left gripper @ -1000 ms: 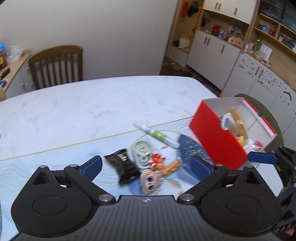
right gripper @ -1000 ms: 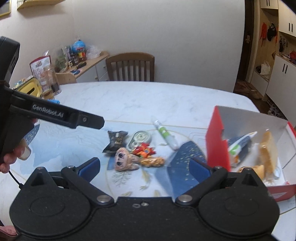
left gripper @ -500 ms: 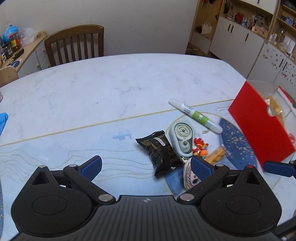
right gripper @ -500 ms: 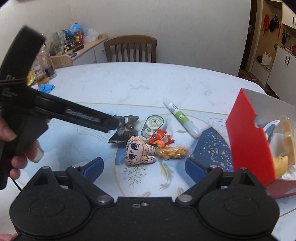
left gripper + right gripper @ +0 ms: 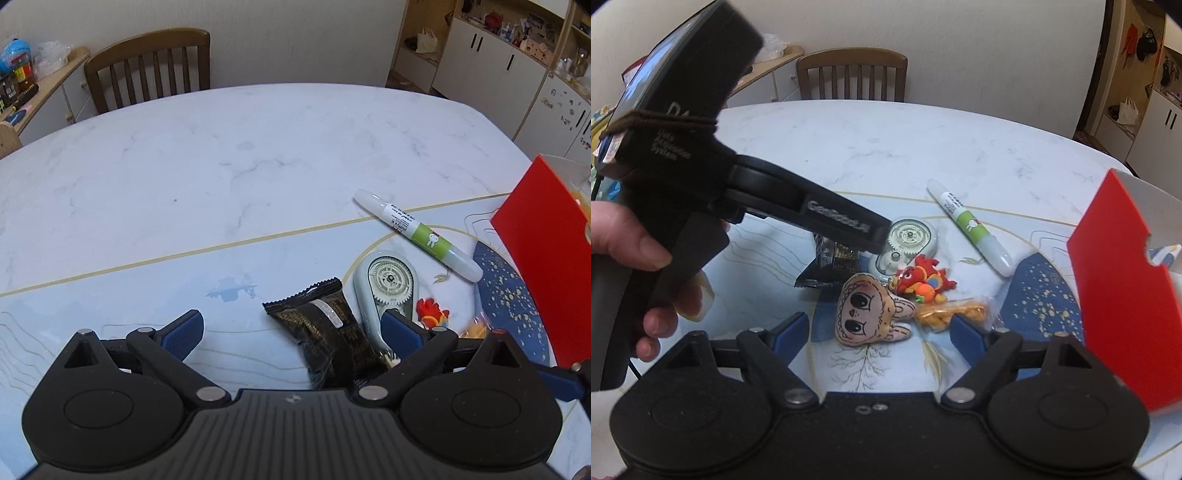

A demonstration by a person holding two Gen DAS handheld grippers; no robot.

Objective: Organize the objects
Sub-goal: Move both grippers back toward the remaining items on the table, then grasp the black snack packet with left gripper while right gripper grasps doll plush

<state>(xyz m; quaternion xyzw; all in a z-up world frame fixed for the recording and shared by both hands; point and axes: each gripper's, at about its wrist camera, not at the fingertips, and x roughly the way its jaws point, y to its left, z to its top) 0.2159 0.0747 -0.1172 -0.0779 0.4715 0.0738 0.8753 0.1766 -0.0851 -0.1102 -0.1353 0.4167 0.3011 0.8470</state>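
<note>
Snack packet (image 5: 328, 332) on the marble table (image 5: 221, 155), lying between the parted fingers of the left gripper (image 5: 291, 326).

Black wrapper lies flat, its long axis running from the crimped far end toward the camera, angled slightly rightward; the pads do not touch it. A correction-tape dispenser (image 5: 386, 286) lies just beside it on the right, roughly parallel. A green-and-white glue pen (image 5: 971, 229) lies diagonally farther right, capped end away. The right gripper (image 5: 877, 328), jaws apart and lately narrowing, brackets a plush face charm (image 5: 866, 314) without pressing it; an orange snack bag (image 5: 951, 312) and red toy (image 5: 923, 277) lie adjacent. A red box (image 5: 1126, 306) stands at right.
</note>
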